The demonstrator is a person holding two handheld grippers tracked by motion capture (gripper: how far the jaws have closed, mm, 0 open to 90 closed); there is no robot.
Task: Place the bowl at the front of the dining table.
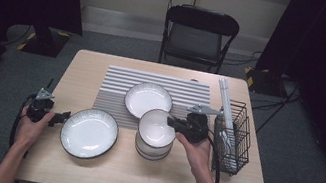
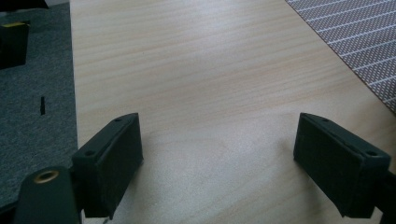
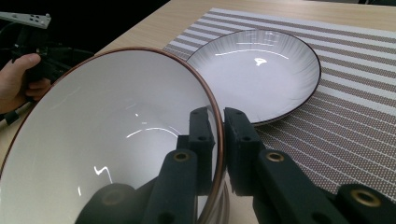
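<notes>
A white bowl (image 1: 156, 127) with a brown rim tops a short stack of bowls (image 1: 152, 151) near the table's middle. My right gripper (image 1: 172, 122) is shut on that top bowl's rim (image 3: 218, 122), one jaw inside and one outside. A white plate (image 1: 147, 100) lies on the striped mat (image 1: 115, 91) behind the stack; another plate (image 1: 89, 133) rests on bare wood at front left. My left gripper (image 1: 63, 117) sits by the table's left edge, open, with only bare tabletop (image 2: 210, 93) between its jaws (image 2: 218, 154).
A black wire basket (image 1: 233, 134) with white pieces stands at the table's right side, close to my right hand. A black folding chair (image 1: 197, 34) stands beyond the far edge. The mat's corner (image 2: 364, 42) lies ahead of the left gripper.
</notes>
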